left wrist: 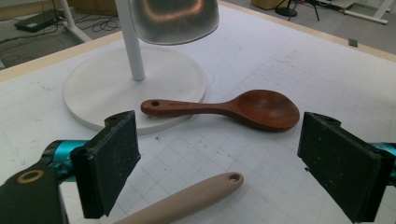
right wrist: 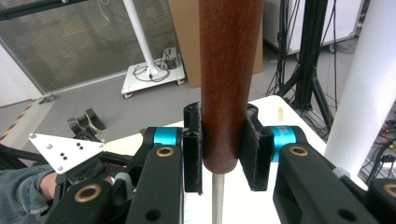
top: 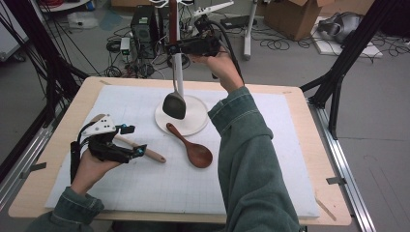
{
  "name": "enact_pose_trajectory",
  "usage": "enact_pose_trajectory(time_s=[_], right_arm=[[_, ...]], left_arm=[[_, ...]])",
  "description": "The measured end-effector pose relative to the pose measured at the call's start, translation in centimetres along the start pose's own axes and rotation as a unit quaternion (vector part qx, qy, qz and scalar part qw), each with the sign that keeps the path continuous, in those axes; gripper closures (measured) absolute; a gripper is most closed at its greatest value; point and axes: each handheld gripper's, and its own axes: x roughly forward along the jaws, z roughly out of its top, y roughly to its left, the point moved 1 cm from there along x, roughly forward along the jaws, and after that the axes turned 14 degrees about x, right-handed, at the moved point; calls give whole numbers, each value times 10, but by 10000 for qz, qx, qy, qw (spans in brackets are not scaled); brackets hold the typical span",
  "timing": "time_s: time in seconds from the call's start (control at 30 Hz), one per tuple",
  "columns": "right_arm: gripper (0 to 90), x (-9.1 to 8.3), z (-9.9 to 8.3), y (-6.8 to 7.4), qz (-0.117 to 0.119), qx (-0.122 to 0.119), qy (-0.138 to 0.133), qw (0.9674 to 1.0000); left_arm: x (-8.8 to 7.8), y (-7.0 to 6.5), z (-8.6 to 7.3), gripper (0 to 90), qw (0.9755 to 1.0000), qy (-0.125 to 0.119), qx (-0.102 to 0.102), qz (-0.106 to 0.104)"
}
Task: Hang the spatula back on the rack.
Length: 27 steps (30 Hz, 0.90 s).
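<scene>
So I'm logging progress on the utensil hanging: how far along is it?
Nothing looks hung yet. In hand: the right gripper is shut on the wooden handle of a metal spatula, holding it upright beside the white stand. Left: the dark wooden spoon and the beige-handled utensil lie on the mat, with the left gripper open over them.

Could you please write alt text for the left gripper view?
The left gripper's two black padded jaws stand wide open above a white gridded mat. Beyond them lies a dark brown wooden spoon, its handle resting on a round white stand base; a pale beige handle lies between the jaws.
</scene>
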Motion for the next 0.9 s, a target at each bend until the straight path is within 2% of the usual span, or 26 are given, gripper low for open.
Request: enact_pose_trajectory(time_s=[0.3,0.9], right_arm=[[728,-1,-2,-3,29,115,-61,9999],[711,-9,-10,-10,79,324,-386,9987]], left_arm=[[0,0,0,132,10000,-8,9,-17],[0,-1,2,137,10000,5,31,-27]])
